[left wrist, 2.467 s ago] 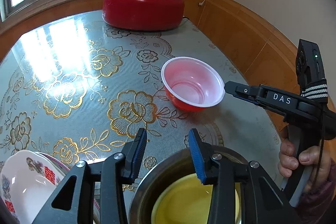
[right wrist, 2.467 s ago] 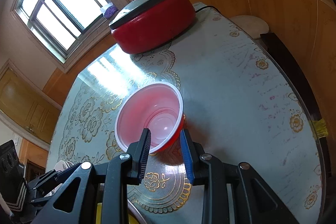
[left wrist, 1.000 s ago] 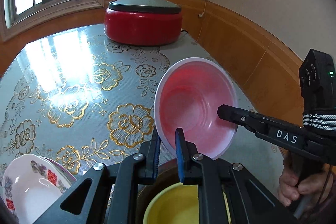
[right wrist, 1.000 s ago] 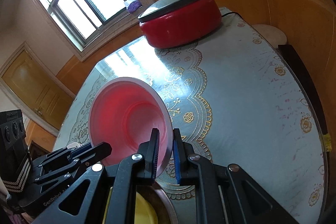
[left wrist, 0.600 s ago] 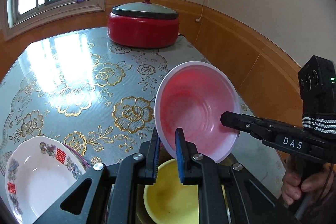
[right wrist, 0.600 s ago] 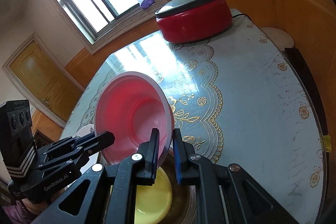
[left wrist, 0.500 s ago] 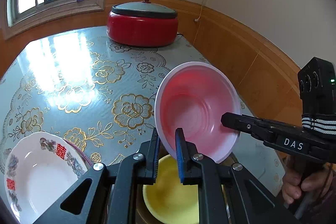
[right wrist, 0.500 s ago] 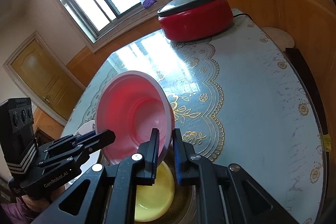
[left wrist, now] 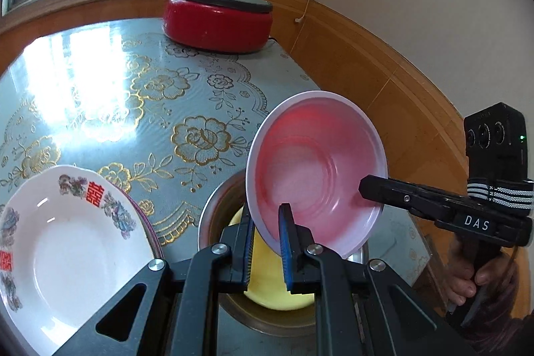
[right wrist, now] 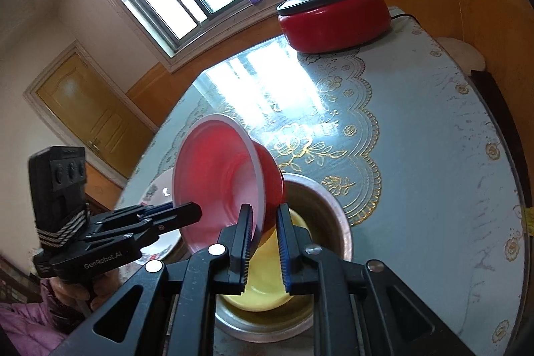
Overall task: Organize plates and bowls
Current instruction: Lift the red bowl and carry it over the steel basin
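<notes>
The red plastic bowl (left wrist: 317, 175) hangs tilted in the air above the metal basin (right wrist: 328, 199), its white rim pinched on two sides: the left gripper (left wrist: 267, 242) clamps the near rim, and the right gripper (right wrist: 262, 239) clamps the opposite rim, both narrowed onto the thin wall. Inside the basin lies a yellow bowl (left wrist: 267, 276). Just beside the basin, toward the table's near left edge, sits a white plate with red characters (left wrist: 70, 249), seemingly stacked on another plate. At the far edge of the flowered table (left wrist: 110, 102) stands a red lidded cooker (left wrist: 218, 19).
</notes>
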`<state>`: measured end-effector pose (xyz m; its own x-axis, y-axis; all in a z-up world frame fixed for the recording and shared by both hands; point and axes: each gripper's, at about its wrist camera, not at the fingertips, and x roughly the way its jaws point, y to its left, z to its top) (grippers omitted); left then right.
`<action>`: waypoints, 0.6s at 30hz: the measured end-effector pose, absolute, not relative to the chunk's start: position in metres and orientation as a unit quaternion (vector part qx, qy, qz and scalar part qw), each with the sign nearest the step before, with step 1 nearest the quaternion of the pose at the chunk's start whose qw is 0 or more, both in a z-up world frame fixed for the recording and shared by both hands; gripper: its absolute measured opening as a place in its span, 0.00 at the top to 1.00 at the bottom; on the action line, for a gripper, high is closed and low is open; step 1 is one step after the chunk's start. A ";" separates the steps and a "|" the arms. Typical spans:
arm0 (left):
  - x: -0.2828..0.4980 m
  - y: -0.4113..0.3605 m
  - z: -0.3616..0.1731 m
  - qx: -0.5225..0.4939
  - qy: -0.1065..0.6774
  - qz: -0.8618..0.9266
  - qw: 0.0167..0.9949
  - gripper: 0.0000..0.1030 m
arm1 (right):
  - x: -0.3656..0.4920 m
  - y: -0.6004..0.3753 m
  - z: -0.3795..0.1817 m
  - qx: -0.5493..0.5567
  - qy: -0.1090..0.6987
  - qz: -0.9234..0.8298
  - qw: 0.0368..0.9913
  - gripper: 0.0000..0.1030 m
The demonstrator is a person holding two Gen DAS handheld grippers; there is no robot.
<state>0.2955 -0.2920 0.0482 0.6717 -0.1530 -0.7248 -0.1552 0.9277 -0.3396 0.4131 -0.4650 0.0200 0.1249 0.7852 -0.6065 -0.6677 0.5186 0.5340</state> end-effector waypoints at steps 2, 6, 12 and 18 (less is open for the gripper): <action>0.291 -0.289 0.047 -0.199 0.411 -0.008 0.890 0.86 | 0.409 -0.466 0.018 0.063 0.455 0.494 0.738 0.85; 0.285 -0.291 0.037 -0.205 0.432 -0.018 0.878 0.86 | 0.402 -0.466 0.009 0.053 0.470 0.496 0.728 0.85; 0.282 -0.296 0.015 -0.214 0.464 -0.025 0.859 0.86 | 0.398 -0.465 -0.010 0.040 0.502 0.487 0.714 0.85; 0.285 -0.296 0.004 -0.220 0.480 -0.017 0.849 0.86 | 0.401 -0.460 -0.027 0.035 0.524 0.478 0.705 0.85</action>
<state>0.2854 -0.2957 0.0044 0.5387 -0.2403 -0.8075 -0.1812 0.9030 -0.3895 0.4014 -0.4605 -0.0274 -0.0045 0.7093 -0.7049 -0.6367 0.5416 0.5490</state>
